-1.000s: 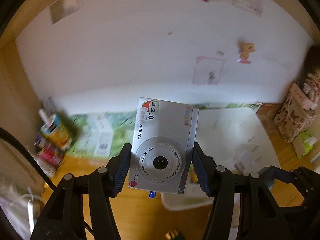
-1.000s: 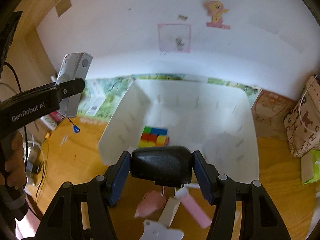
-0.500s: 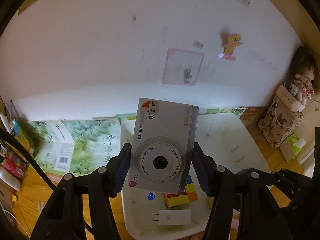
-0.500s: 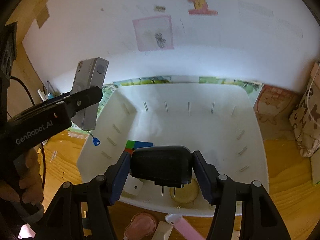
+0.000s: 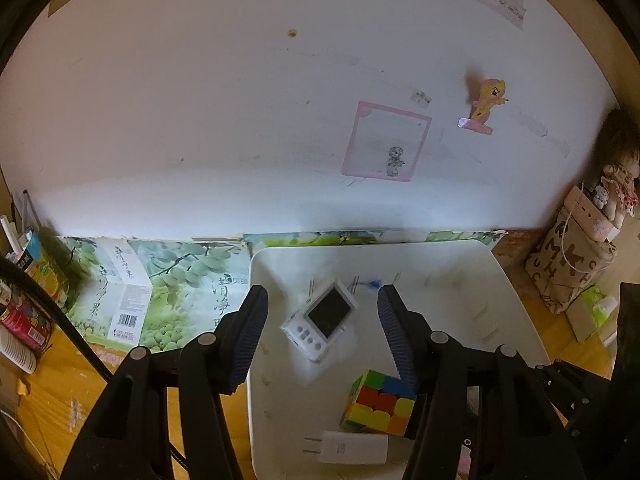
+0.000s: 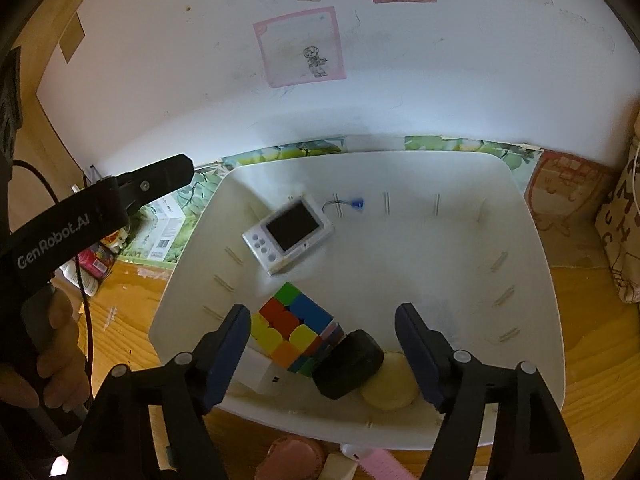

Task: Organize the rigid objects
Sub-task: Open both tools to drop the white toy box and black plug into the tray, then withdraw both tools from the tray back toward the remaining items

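Note:
A white bin (image 6: 536,240) holds a silver toy camera (image 5: 320,322), lying screen up near its far left wall and slightly blurred. A colour cube (image 6: 296,332) sits at the near side. Against the cube leans a black charger (image 6: 348,364), with a round yellow piece (image 6: 390,380) beside it and a white plug (image 5: 352,448) nearby. My left gripper (image 5: 320,296) hangs open above the camera, its pads off it. My right gripper (image 6: 323,312) is opening above the black charger without touching it. One of the left gripper's fingers (image 6: 160,176) shows over the bin's left rim.
A green printed carton (image 5: 172,292) lies against the wall left of the bin. A brown patterned bag (image 5: 572,272) stands at the right. Pink items (image 6: 292,460) lie on the wooden table (image 6: 592,320) in front of the bin. A hand (image 6: 60,360) holds the left gripper.
Both grippers came down over the bin. The camera left the left gripper and now lies in the bin. The black charger left the right gripper, whose jaws have widened.

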### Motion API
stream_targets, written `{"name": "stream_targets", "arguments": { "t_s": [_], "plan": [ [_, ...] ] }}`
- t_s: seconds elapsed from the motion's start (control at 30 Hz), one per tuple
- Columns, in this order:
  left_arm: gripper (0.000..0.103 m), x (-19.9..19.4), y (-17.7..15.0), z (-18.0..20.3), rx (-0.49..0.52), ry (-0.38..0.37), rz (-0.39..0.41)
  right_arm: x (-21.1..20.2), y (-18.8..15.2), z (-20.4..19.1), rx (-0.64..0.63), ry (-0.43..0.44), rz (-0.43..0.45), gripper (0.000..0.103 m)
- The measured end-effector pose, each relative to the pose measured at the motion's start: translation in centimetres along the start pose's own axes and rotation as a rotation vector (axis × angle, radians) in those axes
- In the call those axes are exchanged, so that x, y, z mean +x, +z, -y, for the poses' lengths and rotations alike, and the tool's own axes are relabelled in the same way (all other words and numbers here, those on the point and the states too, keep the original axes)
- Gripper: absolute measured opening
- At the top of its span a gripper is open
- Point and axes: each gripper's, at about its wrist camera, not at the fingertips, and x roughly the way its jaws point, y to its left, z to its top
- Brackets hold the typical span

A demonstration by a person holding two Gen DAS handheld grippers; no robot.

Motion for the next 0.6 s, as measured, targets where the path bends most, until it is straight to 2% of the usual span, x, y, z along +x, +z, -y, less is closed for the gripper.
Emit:
{"name": "stream_targets", "arguments": {
  "t_s": [0.1, 0.2, 0.27, 0.37, 0.5, 0.6],
  "plan": [
    [0.07, -0.7, -0.4, -0.4, -0.025, 0.005, 0.002, 0.0, -0.1, -0.3, 0.021, 0.007, -0.009, 0.079],
    [0.073, -1.7, -0.8, -0.6, -0.038, 0.009, 0.011, -0.2, -0.6, -0.8, 0.051, 0.018, -0.019, 0.079],
    [0.079, -2.4, -1.1, -0.7, -0.041, 0.008, 0.009, -0.4, -0.9, -1.0, 0.054, 0.015, -0.026, 0.079],
    [0.08, -3.8, -1.8, -0.9, -0.043, 0.001, 0.005, -0.8, -1.2, -1.2, 0.025, -0.021, -0.033, 0.08],
    [0.08, -5.3, -2.6, -1.1, -0.034, -0.002, -0.041, -1.7, -1.0, -1.1, 0.017, -0.075, -0.036, 0.08],
    [0.08, -6.4, -3.1, -0.9, -0.023, 0.008, -0.046, -3.5, -1.4, -0.3, 0.135, -0.106, 0.018, 0.081]
  ]
}}
